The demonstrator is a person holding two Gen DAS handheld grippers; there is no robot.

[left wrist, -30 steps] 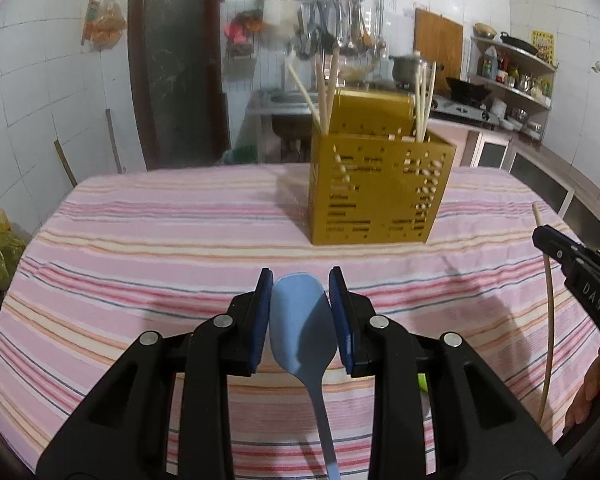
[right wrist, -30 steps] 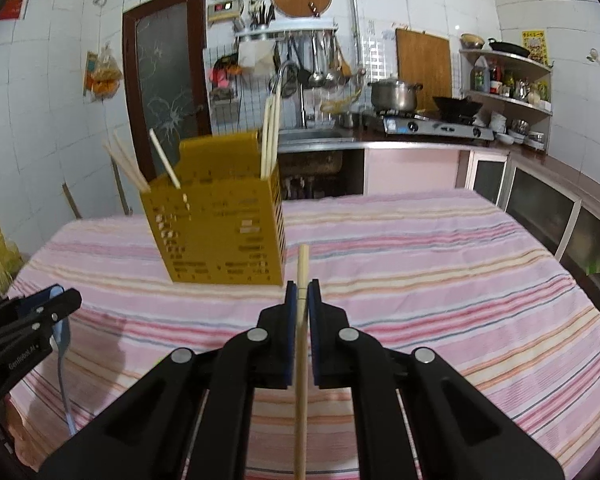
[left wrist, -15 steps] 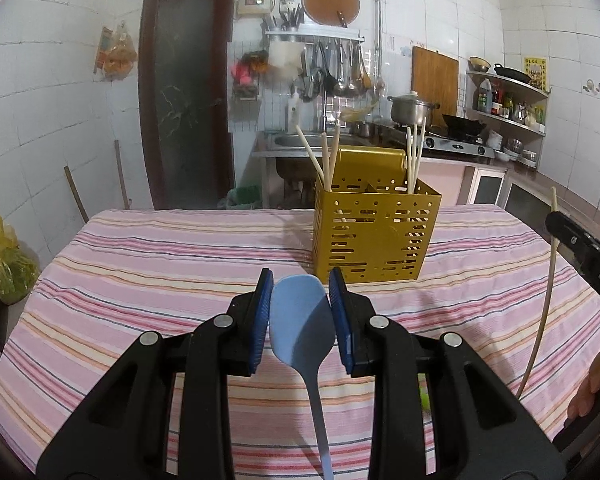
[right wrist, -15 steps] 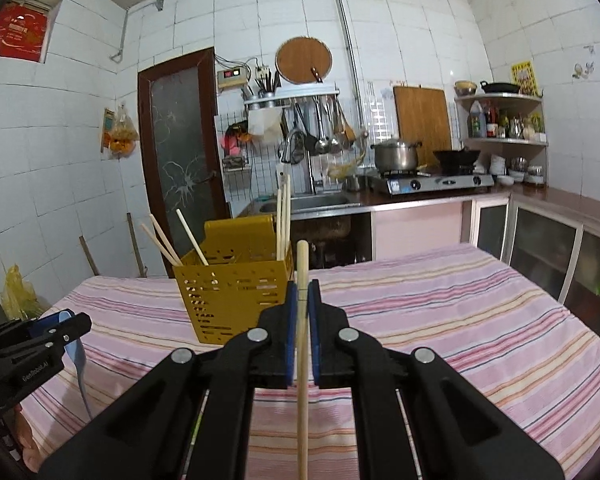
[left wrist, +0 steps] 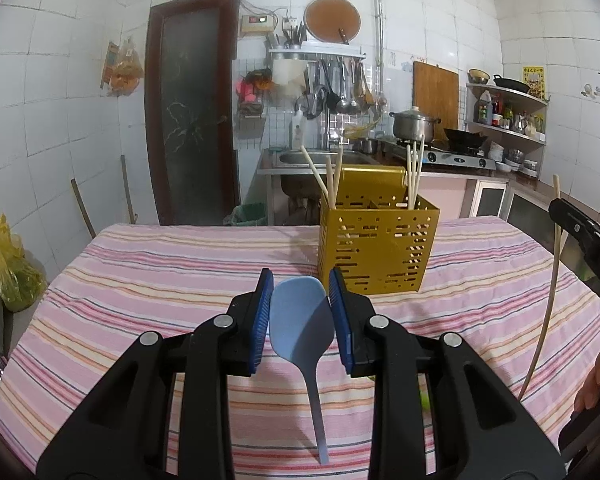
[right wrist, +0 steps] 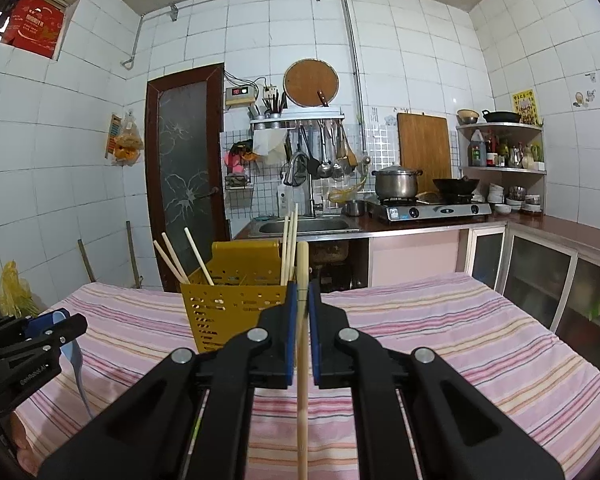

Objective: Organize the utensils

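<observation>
A yellow perforated utensil holder (left wrist: 376,248) stands on the striped tablecloth and holds several wooden chopsticks; it also shows in the right wrist view (right wrist: 232,308). My left gripper (left wrist: 300,300) is shut on a light blue spoon (left wrist: 302,328), bowl up and handle hanging down, held above the table in front of the holder. My right gripper (right wrist: 303,312) is shut on a wooden chopstick (right wrist: 302,360), held upright just right of the holder. The right gripper (left wrist: 588,236) and its chopstick show at the right edge of the left wrist view. The left gripper shows in the right wrist view (right wrist: 32,336).
The table with the pink striped cloth (left wrist: 160,280) fills the foreground. Behind it are a dark door (left wrist: 192,112), a sink with hanging utensils (right wrist: 308,224), a stove with a pot (right wrist: 396,184) and shelves. A yellow bag (left wrist: 8,268) sits at the left.
Both grippers have risen and tilted upward with their utensils still held. The holder now looks farther away and lower in both views, with more of the kitchen wall in sight.
</observation>
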